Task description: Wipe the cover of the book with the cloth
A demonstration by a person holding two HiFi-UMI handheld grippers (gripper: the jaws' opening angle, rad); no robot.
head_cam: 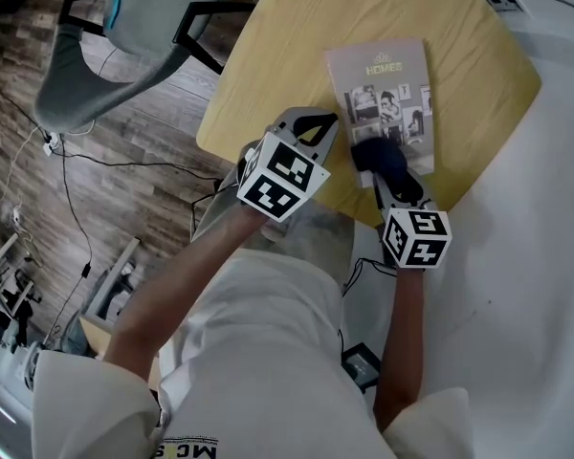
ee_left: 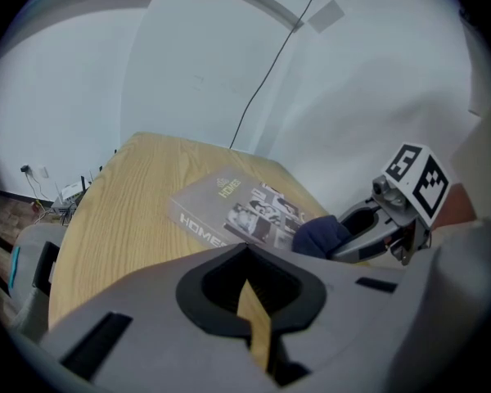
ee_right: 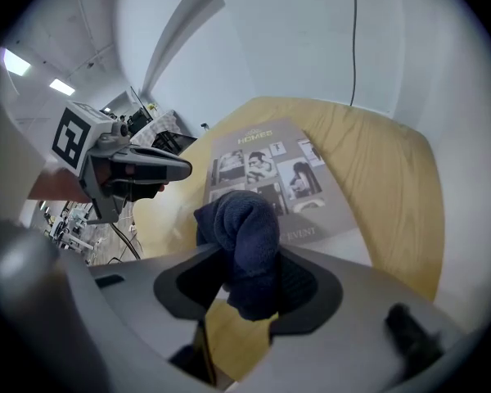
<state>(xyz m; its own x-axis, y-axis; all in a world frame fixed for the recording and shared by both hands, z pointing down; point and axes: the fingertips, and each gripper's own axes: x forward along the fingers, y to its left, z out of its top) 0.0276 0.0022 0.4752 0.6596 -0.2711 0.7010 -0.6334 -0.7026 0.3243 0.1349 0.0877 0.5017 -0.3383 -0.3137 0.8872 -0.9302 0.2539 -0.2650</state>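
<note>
Book: lay flat and cover up on the table, in the upper centre of the head view; carried the word HOMES above a block of black-and-white photos

Cloth: dark blue, bunched into a rounded lump; rested on the lower part of the cover, over the bottom photos; filled the middle of the right gripper view, poking up out of the jaws

Right gripper: jaws pinched the cloth, one on each side of the lump; pointed toward the top of the head view, with its marker cube at lower centre right, beyond the table edge

Left gripper: jaws pressed together at the tips with nothing held, only a thin slit of table wood showing between them in the left gripper view; sat just beside the book's left edge, low over the table; contact with the table could not be told

Grippers together: side by side, near but apart; each appeared at the edge of the other's view

Table: light wood with rounded corners; near edge ran under both grippers

Chair: grey with a black frame, upper left of the head view, off the table

Floor: wood planks down the left side, crossed by black cables
</note>
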